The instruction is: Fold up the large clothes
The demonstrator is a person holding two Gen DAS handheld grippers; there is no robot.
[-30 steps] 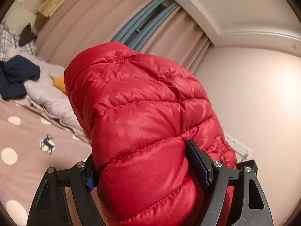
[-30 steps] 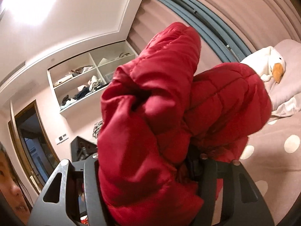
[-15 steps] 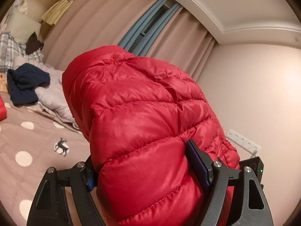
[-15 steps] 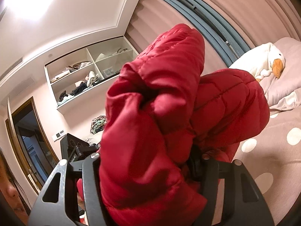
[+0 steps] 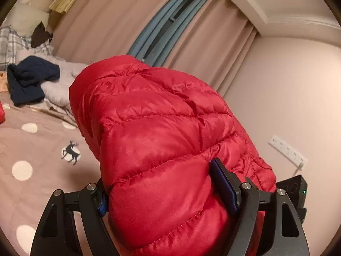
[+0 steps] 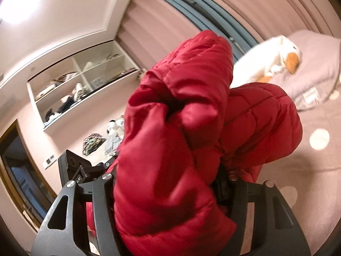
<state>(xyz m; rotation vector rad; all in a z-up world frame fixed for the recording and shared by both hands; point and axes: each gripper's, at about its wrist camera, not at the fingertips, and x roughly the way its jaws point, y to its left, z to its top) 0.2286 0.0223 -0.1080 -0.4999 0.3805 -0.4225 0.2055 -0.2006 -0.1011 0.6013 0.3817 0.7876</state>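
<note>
The left hand-held gripper [image 5: 168, 194] and the right hand-held gripper [image 6: 168, 187] each clamp a thick bunch of the red down jacket [image 5: 162, 132], held up above the polka-dot bed [image 5: 32, 149].

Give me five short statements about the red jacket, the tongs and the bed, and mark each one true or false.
1. The left tongs are shut on the red puffer jacket. True.
2. The right tongs are open and hold nothing. False: they also clamp the red puffer jacket.
3. A navy garment lies on the bed. True.
4. The bed cover is plain blue. False: it is brownish with white dots.
5. A white plush duck lies near the pillow. True.
</note>
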